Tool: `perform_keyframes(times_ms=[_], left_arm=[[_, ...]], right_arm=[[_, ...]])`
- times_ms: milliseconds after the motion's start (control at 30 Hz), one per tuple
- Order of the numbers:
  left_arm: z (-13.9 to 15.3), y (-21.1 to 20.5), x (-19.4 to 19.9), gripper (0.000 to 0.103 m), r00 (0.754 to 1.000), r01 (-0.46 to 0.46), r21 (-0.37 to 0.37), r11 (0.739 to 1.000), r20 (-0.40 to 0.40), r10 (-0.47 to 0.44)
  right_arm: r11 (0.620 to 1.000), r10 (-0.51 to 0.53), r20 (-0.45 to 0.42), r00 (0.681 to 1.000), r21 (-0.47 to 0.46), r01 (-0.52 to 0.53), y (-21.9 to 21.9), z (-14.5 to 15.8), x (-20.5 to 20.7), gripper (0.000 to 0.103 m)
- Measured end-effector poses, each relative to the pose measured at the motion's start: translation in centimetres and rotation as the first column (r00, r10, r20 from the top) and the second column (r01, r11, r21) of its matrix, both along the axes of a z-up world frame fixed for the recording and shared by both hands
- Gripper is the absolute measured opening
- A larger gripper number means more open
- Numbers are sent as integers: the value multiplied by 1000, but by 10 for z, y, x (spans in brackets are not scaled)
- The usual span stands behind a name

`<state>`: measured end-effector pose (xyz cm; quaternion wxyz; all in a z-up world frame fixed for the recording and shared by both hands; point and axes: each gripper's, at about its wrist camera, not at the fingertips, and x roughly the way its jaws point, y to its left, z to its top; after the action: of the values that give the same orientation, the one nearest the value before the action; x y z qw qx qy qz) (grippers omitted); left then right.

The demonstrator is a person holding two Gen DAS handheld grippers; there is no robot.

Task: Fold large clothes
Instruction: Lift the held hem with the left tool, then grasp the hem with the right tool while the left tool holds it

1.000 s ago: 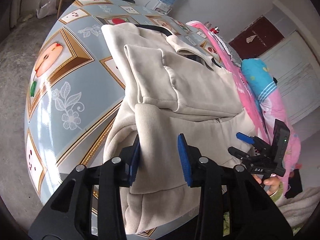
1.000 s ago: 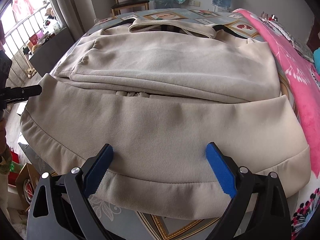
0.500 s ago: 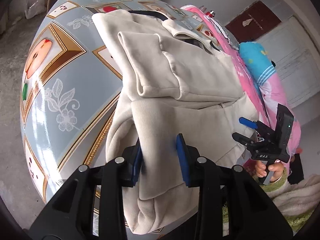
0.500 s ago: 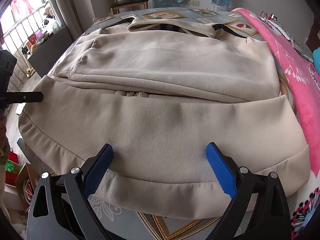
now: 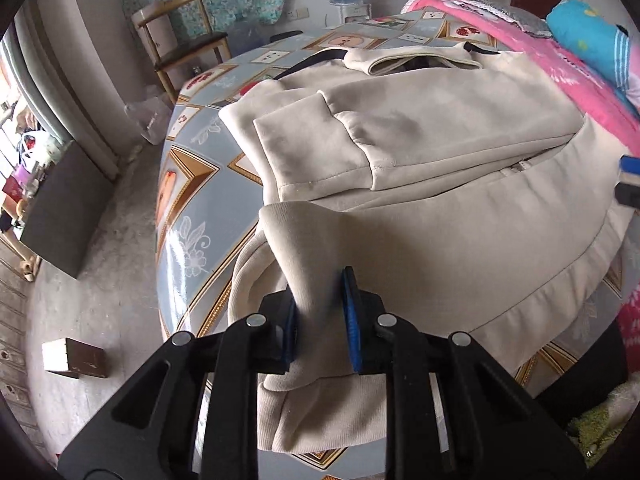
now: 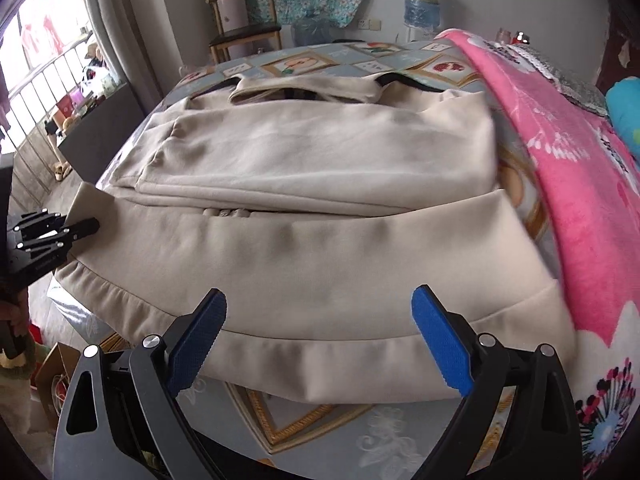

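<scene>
A beige jacket [image 5: 440, 240] lies flat on the patterned table [image 5: 192, 208], its sleeves folded across the chest. My left gripper [image 5: 320, 320] is at the jacket's near left hem corner. Its jaws are closing, and the blue pads pinch a bunched ridge of hem fabric between them. The right wrist view shows that same gripper [image 6: 90, 225] at the far left, holding the raised corner of the jacket [image 6: 320, 248]. My right gripper [image 6: 320, 336] hangs open just above the hem's middle, nothing between its pads. Its blue tip [image 5: 630, 180] shows at the right edge of the left wrist view.
A pink blanket [image 6: 580, 180] covers the table's right side, with a blue bundle [image 5: 592, 44] on it. Beyond the table stand a wooden chair [image 5: 180, 40] and a water bottle [image 6: 422, 0]. On the floor to the left are a dark cabinet [image 5: 64, 208] and a small box [image 5: 74, 358].
My left gripper has swung round and rolled while its jaws narrowed onto the hem corner, which now stands raised. My right gripper has drawn back and up a little, still open.
</scene>
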<state>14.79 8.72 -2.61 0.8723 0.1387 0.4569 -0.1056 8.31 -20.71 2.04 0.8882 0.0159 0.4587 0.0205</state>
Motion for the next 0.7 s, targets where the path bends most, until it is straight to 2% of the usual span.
perform_keyframes(times_ms=[133, 200, 267, 367, 433, 533, 600, 700], left_arm=[[-2, -7, -6, 19, 999, -40, 46, 998, 24, 39], [-2, -9, -7, 19, 998, -51, 69, 996, 35, 49], [-3, -12, -9, 19, 998, -61, 80, 995, 38, 58], [-5, -14, -8, 19, 997, -63, 93, 994, 39, 59], [-5, -14, -8, 19, 998, -64, 94, 994, 36, 60], [-6, -16, -7, 19, 997, -66, 100, 993, 33, 63], [-6, -17, -7, 19, 997, -69, 105, 992, 33, 66], [-7, -18, -6, 19, 997, -74, 107, 992, 32, 71]], right_arm=[[996, -84, 24, 996, -20, 85, -53, 14, 4, 79], [994, -112, 27, 993, 2, 112, -80, 17, 13, 72], [991, -122, 11, 992, 59, 121, -104, 14, 28, 64], [972, -103, -41, 994, 207, 109, -136, 4, 57, 51], [952, -78, -78, 994, 291, 98, -151, -3, 74, 50], [927, -53, -148, 987, 362, 104, -165, -15, 95, 50], [903, -28, -197, 980, 415, 109, -170, -24, 99, 50], [890, 13, -247, 969, 444, 101, -169, -34, 91, 50]])
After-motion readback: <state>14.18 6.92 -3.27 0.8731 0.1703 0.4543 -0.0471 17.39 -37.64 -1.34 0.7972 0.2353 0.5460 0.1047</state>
